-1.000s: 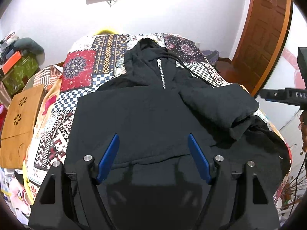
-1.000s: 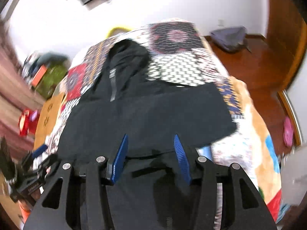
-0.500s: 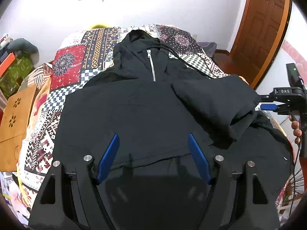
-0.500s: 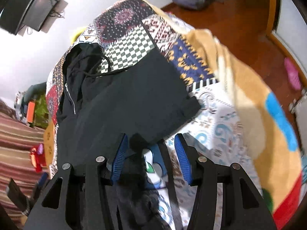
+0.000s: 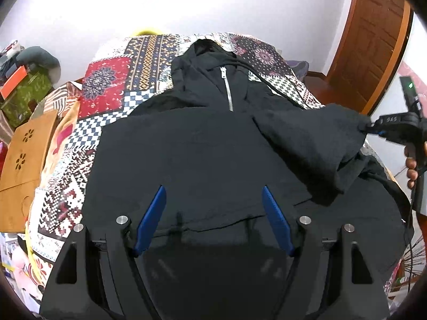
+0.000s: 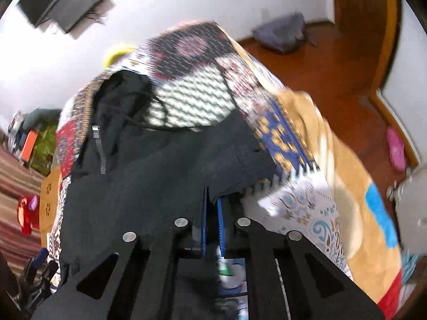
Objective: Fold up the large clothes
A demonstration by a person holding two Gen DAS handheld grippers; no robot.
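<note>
A black zip hoodie point(image 5: 200, 154) lies face up on a patchwork quilt point(image 5: 106, 85), hood at the far end, silver zipper point(image 5: 227, 90) at the neck. Its right sleeve point(image 5: 315, 138) is folded across the body. My left gripper point(image 5: 213, 194) hangs open above the hoodie's lower front, nothing between its blue fingers. My right gripper point(image 5: 373, 130), held by a hand at the bed's right side, is shut on the sleeve's cuff. In the right wrist view, black cuff fabric point(image 6: 234, 165) runs into the closed right gripper point(image 6: 212, 205).
A wooden lap table point(image 5: 24, 154) lies left of the bed, with a green box point(image 5: 24, 93) behind it. A brown door point(image 5: 373, 40) stands at the right. On the wooden floor lie a grey bag point(image 6: 283, 30) and a pink slipper point(image 6: 396, 149).
My right gripper went from open beside the sleeve's end to shut on the cuff, and the cuff now lifts toward it. The left gripper stayed open over the hem.
</note>
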